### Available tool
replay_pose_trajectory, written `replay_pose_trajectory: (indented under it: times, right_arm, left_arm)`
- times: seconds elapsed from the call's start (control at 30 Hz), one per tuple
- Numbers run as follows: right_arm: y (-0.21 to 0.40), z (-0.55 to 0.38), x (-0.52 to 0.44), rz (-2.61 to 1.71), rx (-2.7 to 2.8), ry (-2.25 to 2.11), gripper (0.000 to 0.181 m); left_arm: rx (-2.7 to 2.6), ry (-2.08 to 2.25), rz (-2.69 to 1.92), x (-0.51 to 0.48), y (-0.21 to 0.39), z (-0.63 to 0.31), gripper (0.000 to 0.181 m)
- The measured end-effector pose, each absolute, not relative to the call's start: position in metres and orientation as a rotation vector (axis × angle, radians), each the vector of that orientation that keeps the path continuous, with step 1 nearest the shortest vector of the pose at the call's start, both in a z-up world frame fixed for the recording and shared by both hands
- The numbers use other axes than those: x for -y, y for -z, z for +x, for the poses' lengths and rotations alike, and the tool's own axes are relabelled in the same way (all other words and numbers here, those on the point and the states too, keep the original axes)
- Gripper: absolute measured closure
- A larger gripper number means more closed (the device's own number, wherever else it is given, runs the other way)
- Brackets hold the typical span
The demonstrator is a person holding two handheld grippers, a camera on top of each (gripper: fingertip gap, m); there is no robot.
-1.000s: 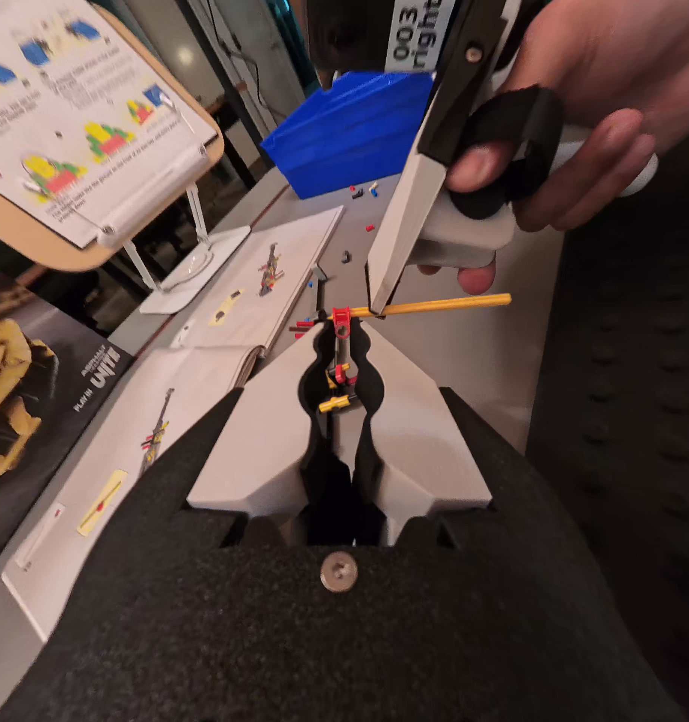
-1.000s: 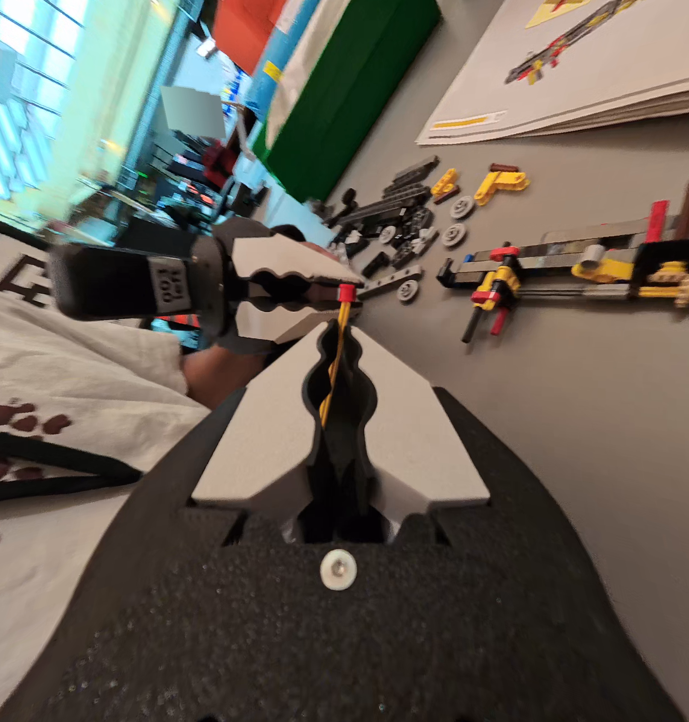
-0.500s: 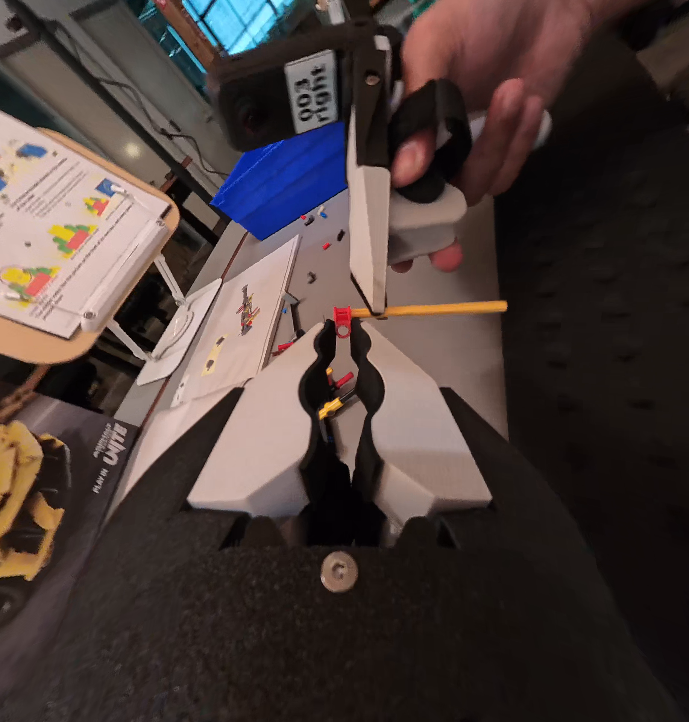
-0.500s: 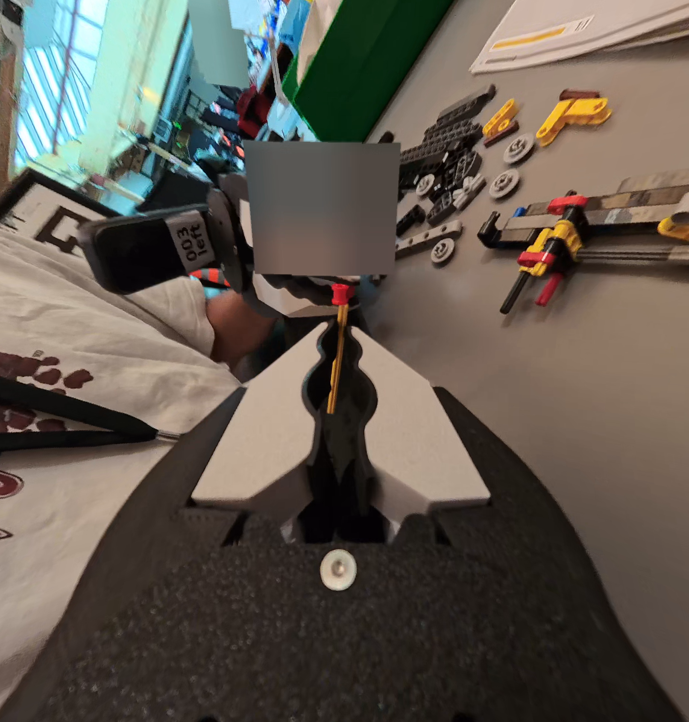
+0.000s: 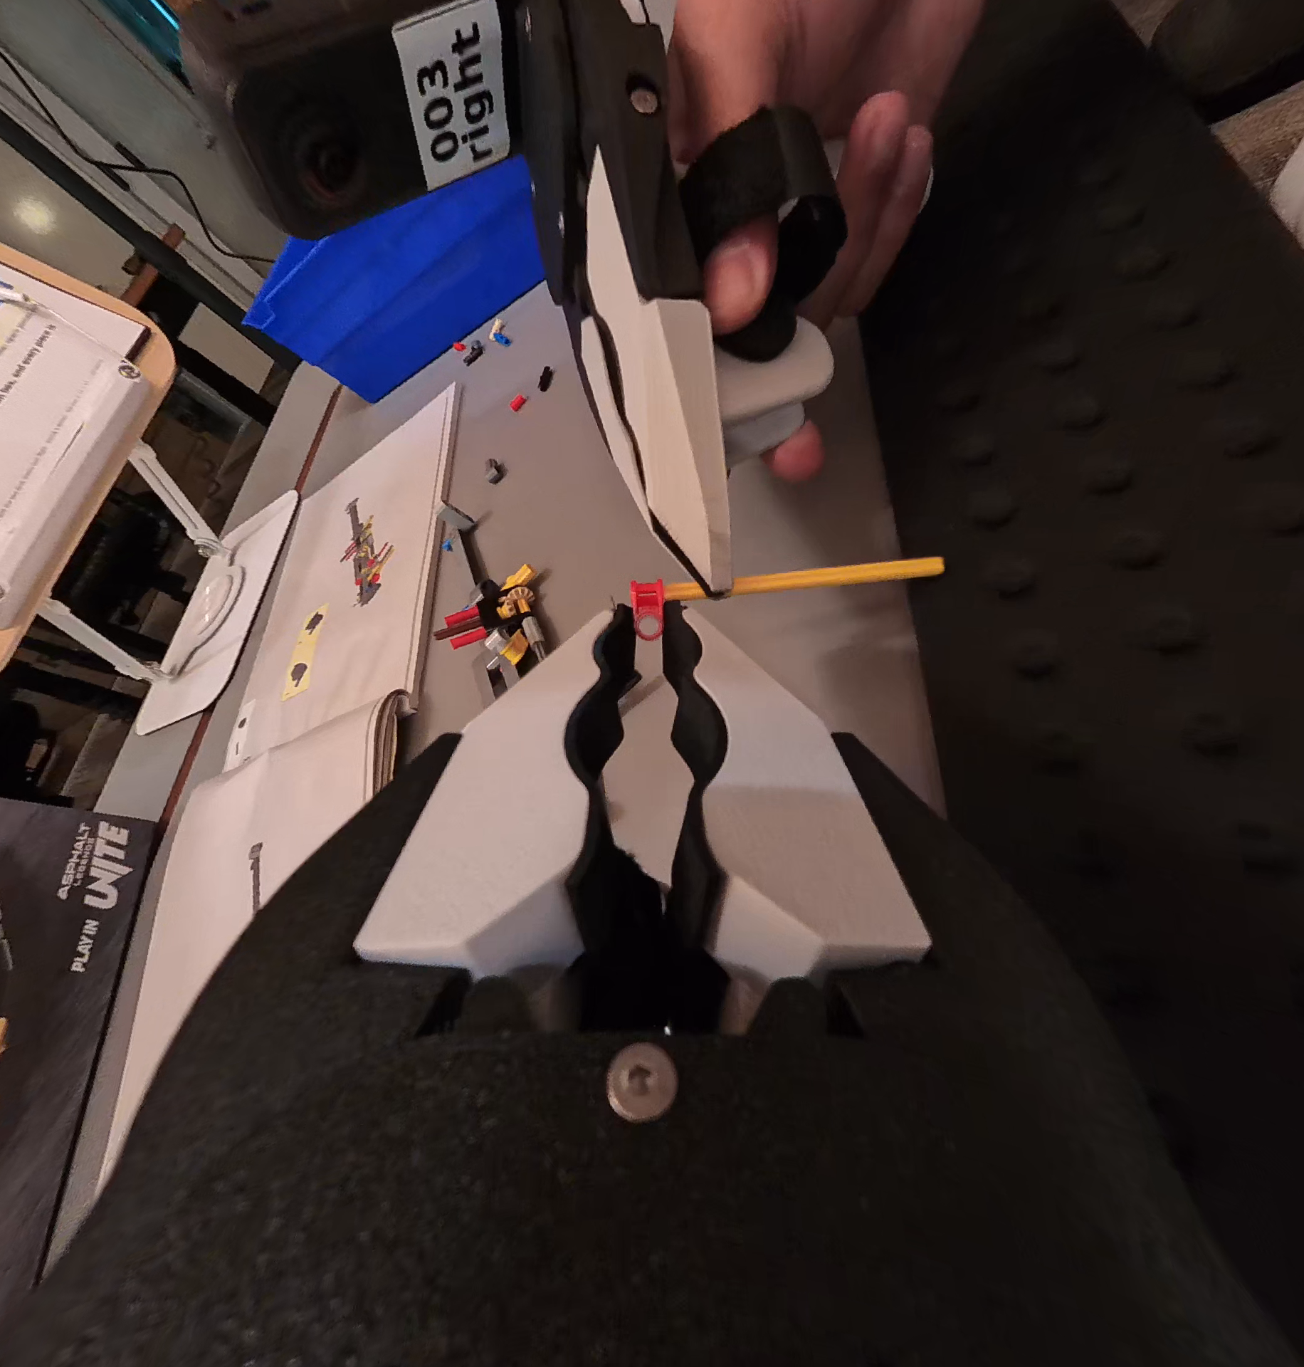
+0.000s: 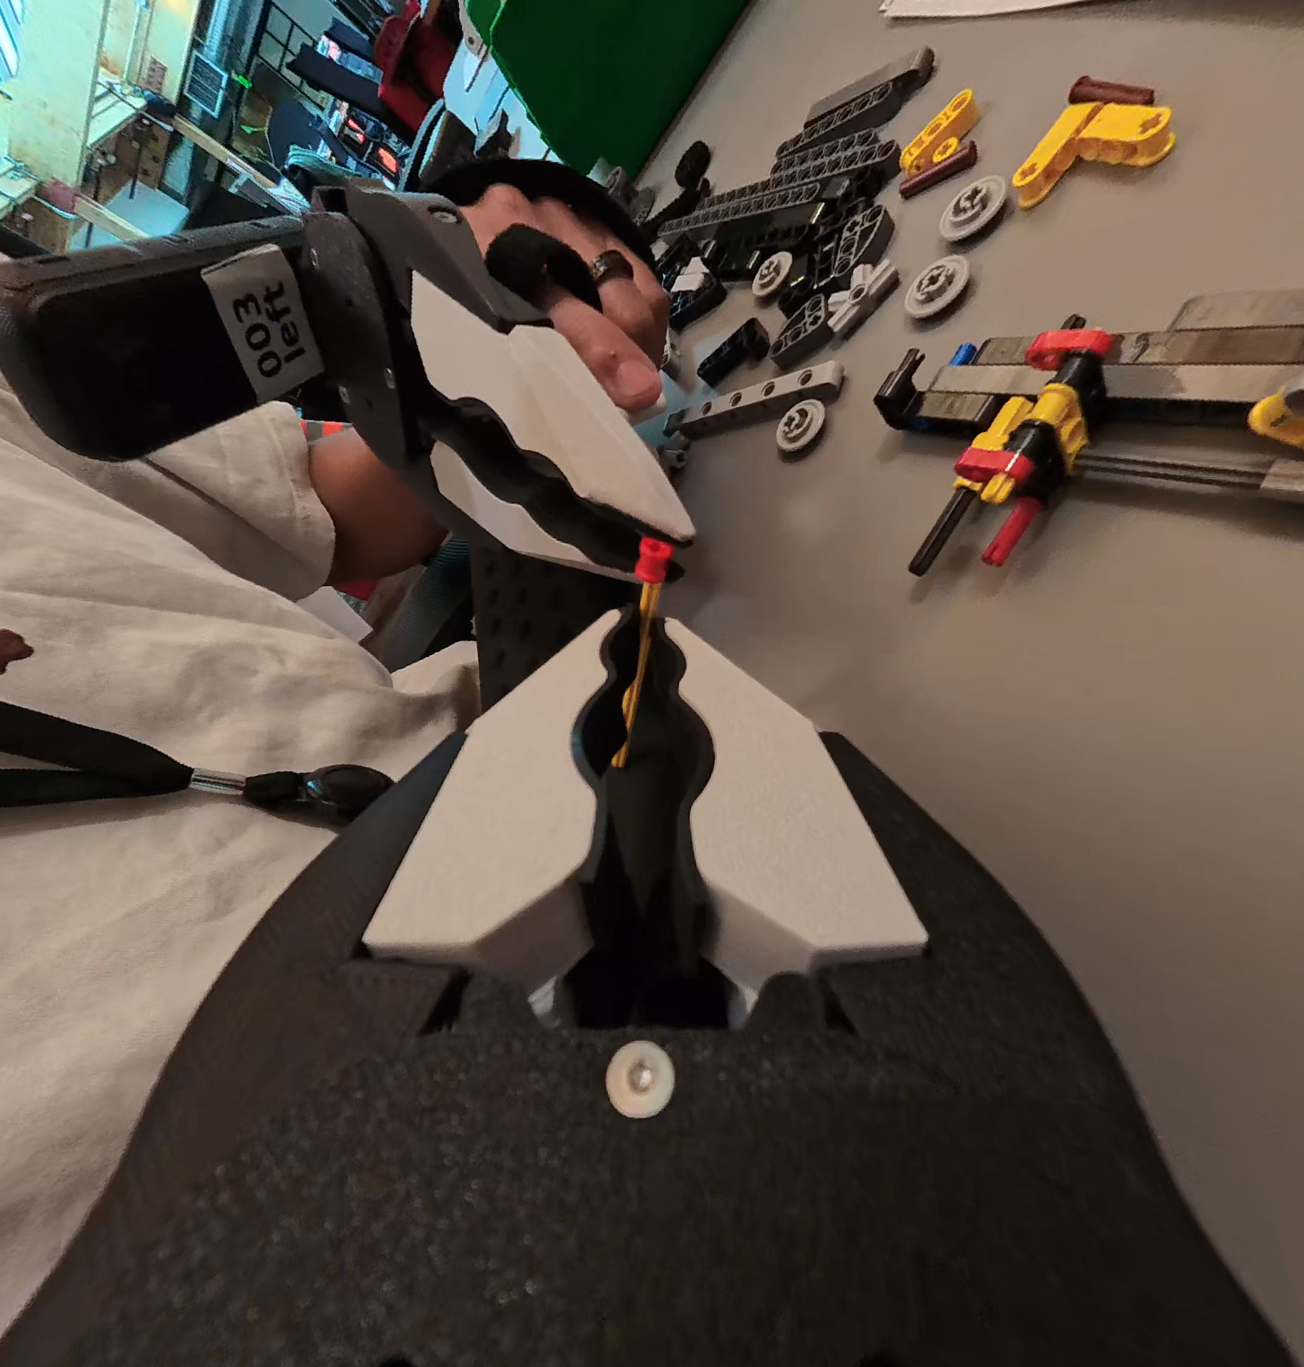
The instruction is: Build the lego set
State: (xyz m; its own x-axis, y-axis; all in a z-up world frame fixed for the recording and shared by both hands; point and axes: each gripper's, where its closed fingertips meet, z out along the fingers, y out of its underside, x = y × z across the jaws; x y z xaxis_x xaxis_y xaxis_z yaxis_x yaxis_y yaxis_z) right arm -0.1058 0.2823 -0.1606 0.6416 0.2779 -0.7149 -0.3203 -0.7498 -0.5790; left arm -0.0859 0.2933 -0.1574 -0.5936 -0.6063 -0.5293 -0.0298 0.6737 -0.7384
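The left tool is closed on a small red connector at its very tips. The right tool is closed on a thin yellow axle, whose long axis runs along that tool's fingers and points straight into the connector. Axle and connector touch in the air above the grey surface. Farther away lie the partly built assembly and loose parts.
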Motion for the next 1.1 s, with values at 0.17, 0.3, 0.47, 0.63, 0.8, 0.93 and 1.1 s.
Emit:
replay_pose_trajectory:
  times: [0.17,0.3,0.47,0.63,0.8,0.93,1.1]
  right_arm:
    - [0.156,-0.102,-0.288,-2.116,-0.070,-1.110,0.179]
    - [0.154,-0.102,-0.290,-2.084,-0.100,-1.149,0.180]
    - [0.158,-0.105,-0.287,-2.102,-0.092,-1.169,0.179]
    - [0.148,-0.109,-0.288,-2.062,-0.114,-1.275,0.179]
    - [0.133,-0.116,-0.282,-1.933,-0.142,-1.539,0.180]
    - [0.126,-0.115,-0.284,-1.904,-0.132,-1.623,0.180]
    - [0.126,-0.114,-0.286,-1.926,-0.074,-1.617,0.180]
  left_arm:
    - [-2.045,0.904,-0.537,-0.299,0.155,-0.083,0.175]
    - [-2.037,0.929,-0.568,-0.299,0.154,-0.082,0.175]
    - [-2.055,0.901,-0.505,-0.296,0.157,-0.085,0.175]
    - [-2.030,0.984,-0.490,-0.295,0.148,-0.088,0.175]
    - [-1.979,1.090,-0.426,-0.291,0.135,-0.094,0.175]
    - [-1.945,1.089,-0.383,-0.293,0.127,-0.093,0.175]
    - [-1.945,1.123,-0.401,-0.294,0.127,-0.092,0.175]
